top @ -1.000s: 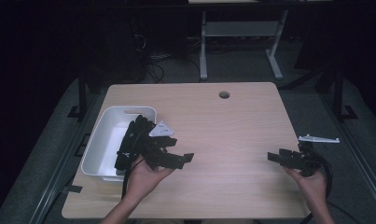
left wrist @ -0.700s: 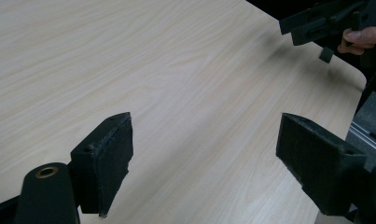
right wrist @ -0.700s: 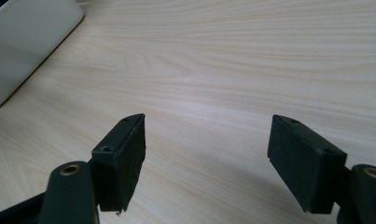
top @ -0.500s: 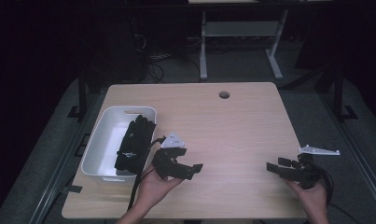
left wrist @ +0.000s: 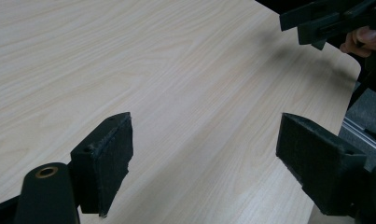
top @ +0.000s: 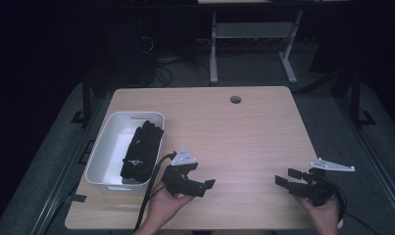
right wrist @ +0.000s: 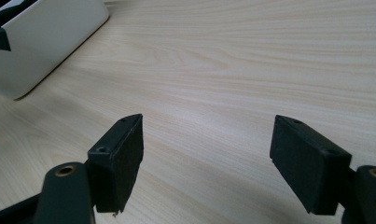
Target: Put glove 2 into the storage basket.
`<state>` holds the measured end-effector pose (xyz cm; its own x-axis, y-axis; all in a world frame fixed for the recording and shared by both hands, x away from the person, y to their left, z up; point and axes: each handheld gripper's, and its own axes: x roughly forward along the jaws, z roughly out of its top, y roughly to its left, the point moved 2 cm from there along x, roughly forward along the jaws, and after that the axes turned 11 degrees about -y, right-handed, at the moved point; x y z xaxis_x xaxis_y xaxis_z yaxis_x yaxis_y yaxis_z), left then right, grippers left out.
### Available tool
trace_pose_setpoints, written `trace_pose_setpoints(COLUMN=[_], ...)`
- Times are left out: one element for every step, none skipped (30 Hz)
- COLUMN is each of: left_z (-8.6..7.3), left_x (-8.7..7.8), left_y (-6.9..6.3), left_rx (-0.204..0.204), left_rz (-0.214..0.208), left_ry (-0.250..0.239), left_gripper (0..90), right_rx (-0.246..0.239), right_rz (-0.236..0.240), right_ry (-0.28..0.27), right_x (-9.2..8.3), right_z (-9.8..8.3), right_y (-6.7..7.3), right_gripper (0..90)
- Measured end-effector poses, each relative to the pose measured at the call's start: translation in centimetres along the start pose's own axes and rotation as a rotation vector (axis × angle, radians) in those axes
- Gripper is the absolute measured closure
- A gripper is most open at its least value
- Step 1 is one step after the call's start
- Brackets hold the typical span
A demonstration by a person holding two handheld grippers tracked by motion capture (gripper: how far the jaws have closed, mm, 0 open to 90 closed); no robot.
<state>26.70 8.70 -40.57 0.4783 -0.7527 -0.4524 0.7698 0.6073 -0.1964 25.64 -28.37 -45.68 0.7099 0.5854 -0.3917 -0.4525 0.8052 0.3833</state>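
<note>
We see a pale wooden table (top: 244,132) from above, with a white tub (top: 103,152) at its left side. Inside the tub lies a black glove (top: 142,149), stretched lengthwise along the right wall, fingers pointing away from the person.

Left gripper (top: 209,184) — held low over the near edge of the table, just right of the tub's near corner, jaws pointing right. In the left gripper view (left wrist: 202,158) the two black jaws stand wide apart with bare wood between them; nothing gripped. The other gripper shows far off at the top right of that view.

Right gripper (top: 282,177) — near the table's right front corner, well apart from the left one, jaws pointing left toward it. In the right gripper view (right wrist: 206,161) its jaws are likewise spread wide, empty, over plain tabletop. The tub's white wall (right wrist: 45,37) sits at the upper left of that view.

We note both hands at the bottom edge, the glove untouched in the tub.
</note>
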Motion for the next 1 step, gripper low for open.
trace_pose_setpoints(left_z=[-0.25], left_x=[0.17], left_y=[-0.08], left_rx=[0.017], left_rz=[-0.002], left_ry=[-0.001], left_gripper=[18.6], right_rx=[-0.004], right_rz=[0.0], right_ry=[-0.002], right_x=[-0.03], right_z=[-0.02], right_y=[0.03], right_gripper=[25.4])
